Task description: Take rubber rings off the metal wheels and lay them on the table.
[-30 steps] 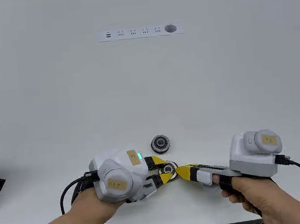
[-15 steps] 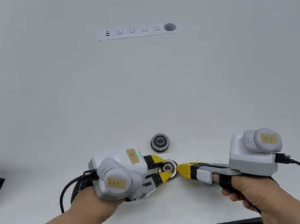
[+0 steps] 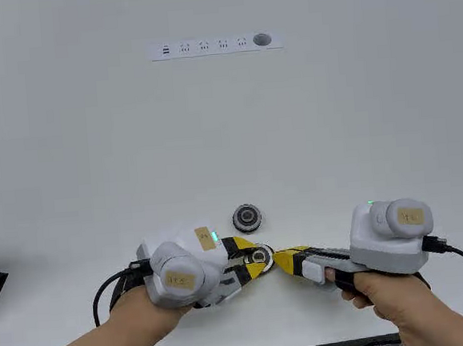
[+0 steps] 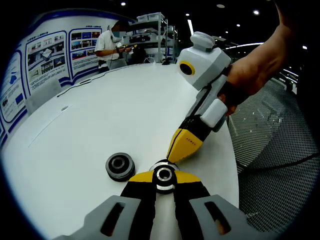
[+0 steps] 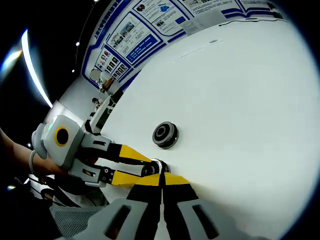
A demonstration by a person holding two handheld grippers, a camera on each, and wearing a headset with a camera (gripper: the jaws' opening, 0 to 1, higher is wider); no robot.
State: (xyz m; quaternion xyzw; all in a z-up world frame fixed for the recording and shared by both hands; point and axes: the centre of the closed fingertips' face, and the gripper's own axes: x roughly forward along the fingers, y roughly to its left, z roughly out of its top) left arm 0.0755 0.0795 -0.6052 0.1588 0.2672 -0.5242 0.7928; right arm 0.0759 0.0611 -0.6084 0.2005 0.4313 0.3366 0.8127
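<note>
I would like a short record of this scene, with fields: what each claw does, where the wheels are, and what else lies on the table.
left claw: shut on a metal wheel
right claw: shut, tips at that wheel's rim; whether they pinch a ring is unclear
second wheel: flat on the table, beyond both claws, black rubber ring on it
power strip: white, at the far side

White hand-held grippers [image 3: 258,260] [image 3: 282,260] (yellow-black jaws), black cables [image 3: 104,292]
</note>
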